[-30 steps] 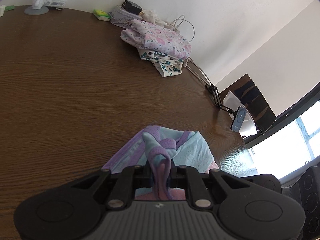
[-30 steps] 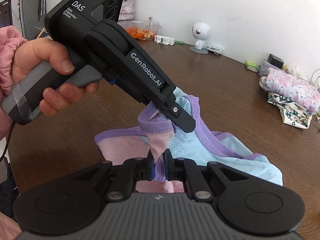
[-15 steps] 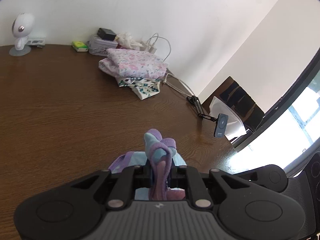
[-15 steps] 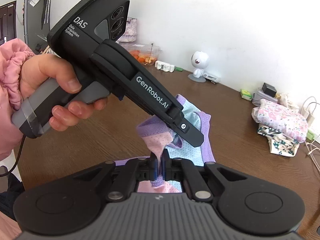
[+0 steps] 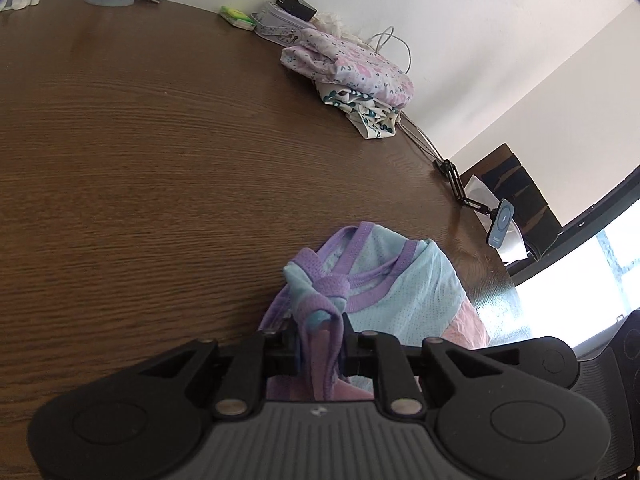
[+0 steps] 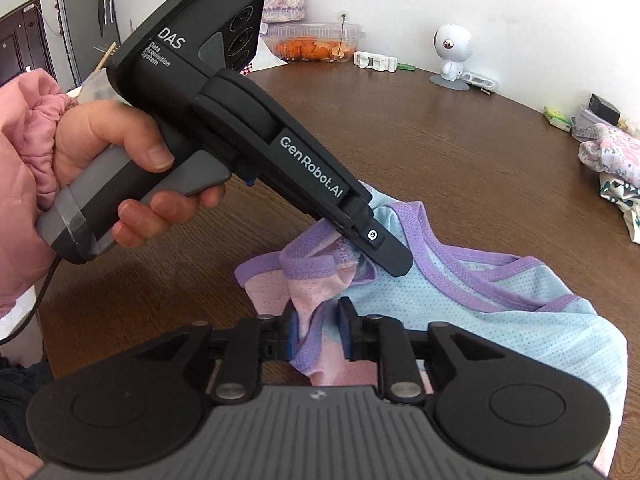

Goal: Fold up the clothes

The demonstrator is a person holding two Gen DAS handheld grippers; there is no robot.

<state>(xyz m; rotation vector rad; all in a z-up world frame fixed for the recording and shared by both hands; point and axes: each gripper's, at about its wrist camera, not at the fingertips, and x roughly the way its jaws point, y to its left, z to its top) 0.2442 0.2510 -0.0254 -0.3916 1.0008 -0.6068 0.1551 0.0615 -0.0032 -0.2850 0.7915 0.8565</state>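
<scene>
- Two black two-finger grippers meet over one garment, a light-blue and pink mesh top with purple trim (image 6: 500,320), which lies on the round dark-brown wooden table (image 5: 160,160) near its edge.
- Left gripper (image 5: 320,344): its jaws have just been opening a little, yet a bunched fold of the purple-trimmed fabric fills the narrow gap and the pads appear to press on it. In the right wrist view this gripper (image 6: 384,256) shows from the side, so the gap between its fingers is hidden there.
- Right gripper (image 6: 318,336): its jaws have just been opening. The blue pads (image 6: 292,340) stand apart, and a pink fold with purple trim hangs between them; the pads do not seem to squeeze it.
- A hand (image 6: 120,160) with a pink sleeve holds the left gripper's grey handle.
- One clear plastic lidded container (image 6: 316,40) at the table's far side holds orange pieces; what they are is hard to tell.
- A stack of folded floral-print clothes (image 5: 352,76) sits by the wall, cut off by the frame edge in the right wrist view.
- A small white round-headed figure (image 6: 452,56) stands on a grey base; the left wrist view cuts off its head.
</scene>
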